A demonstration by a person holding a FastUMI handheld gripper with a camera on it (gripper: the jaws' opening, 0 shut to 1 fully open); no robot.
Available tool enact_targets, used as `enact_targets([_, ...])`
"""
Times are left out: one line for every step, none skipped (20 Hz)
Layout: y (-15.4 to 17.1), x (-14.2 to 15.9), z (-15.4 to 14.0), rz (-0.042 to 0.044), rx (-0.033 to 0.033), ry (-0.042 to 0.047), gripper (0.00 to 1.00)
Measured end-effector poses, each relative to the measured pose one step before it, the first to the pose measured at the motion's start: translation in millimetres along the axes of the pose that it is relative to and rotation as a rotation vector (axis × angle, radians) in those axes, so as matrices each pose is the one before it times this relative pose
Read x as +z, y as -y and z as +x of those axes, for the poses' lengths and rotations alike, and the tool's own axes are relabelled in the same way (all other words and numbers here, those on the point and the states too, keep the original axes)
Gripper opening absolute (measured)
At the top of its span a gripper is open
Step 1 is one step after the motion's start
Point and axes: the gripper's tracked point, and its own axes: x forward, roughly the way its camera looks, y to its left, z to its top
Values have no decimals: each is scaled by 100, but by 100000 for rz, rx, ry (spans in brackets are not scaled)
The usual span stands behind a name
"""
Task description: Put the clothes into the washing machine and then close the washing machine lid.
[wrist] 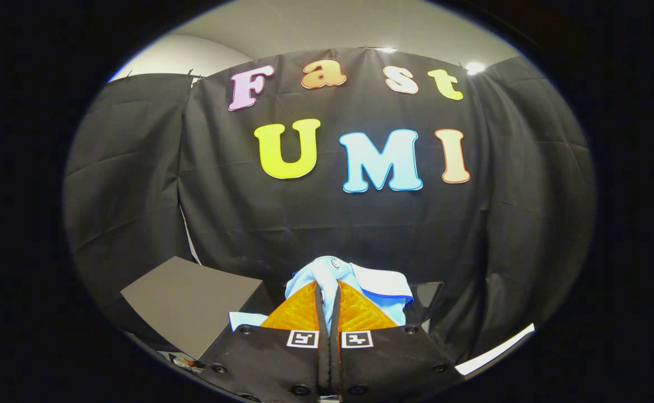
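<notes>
Fingers (327,305) clamp together on the pale blue garment (355,282), bunched at their twelve o'clock, lifted. Keep the pinch firm; carry toward the grey panel (192,302) at ten o'clock.

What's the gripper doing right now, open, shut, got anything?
Gripper: shut on the light blue garment, cloth pinched between both fingers and bunched just ahead of them, held up in front of the booth wall.

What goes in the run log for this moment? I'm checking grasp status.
claw: shut on cloth | cloth: light blue, pinched and lifted, bunched ahead of fingers | panel: grey, beside claw | step: carrying
</notes>
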Motion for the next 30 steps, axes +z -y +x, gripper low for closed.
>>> enact_targets([264, -392, 99, -295, -315, -609, 1])
enact_targets([277, -411, 119, -583, -530, -511, 1])
enact_targets([271, -469, 116, -451, -257, -814, 1])
enact_targets([235, -472, 165, -9, -64, -710, 1])
enact_targets([175, -540, 284, -45, -186, -878, 1])
enact_targets([390, -647, 284, -133, -515, -888, 1])
enact_targets([274, -640, 308, -91, -355, -1070, 1])
enact_targets([228, -665, 429, 43, -164, -850, 1])
enact_targets([142, -738, 406, 18, 118, -1042, 1])
enact_targets([171, -801, 372, 73, 188, -1108, 1])
enact_targets([141, -715, 404, 41, 165, -1146, 1])
enact_targets([85, -757, 410, -28, 33, -947, 1])
enact_targets([60, -621, 410, -70, 64, -924, 1])
enact_targets([-27, -736, 376, -27, 269, -1069, 1])
enact_targets([-41, -662, 438, -204, 292, -1040, 1])
enact_targets([-66, -654, 459, -407, 207, -943, 1])
enact_targets([-46, -571, 462, -548, 86, -793, 1])
enact_targets([37, -497, 414, -574, -102, -568, 1])
enact_targets([-23, -493, 437, -538, 102, -602, 1])
enact_targets([-115, -571, 430, -467, -97, -420, 1])
enact_targets([-27, -546, 453, -536, -49, -947, 1])
enact_targets([53, -648, 514, -540, -352, -1018, 1])
enact_targets([124, -502, 434, -436, -284, -802, 1])
enact_targets([-43, -554, 388, -84, -211, -669, 1])
enact_targets([2, -503, 386, -155, -40, -845, 1])
enact_targets([-102, -584, 378, -85, 249, -857, 1])
enact_targets([33, -449, 390, -370, 6, -656, 1])
enact_targets([119, -480, 290, -490, -591, -423, 1])
enact_targets([76, -509, 380, -350, -483, -903, 2])
enact_targets([190, -678, 406, 65, -675, -1187, 2])
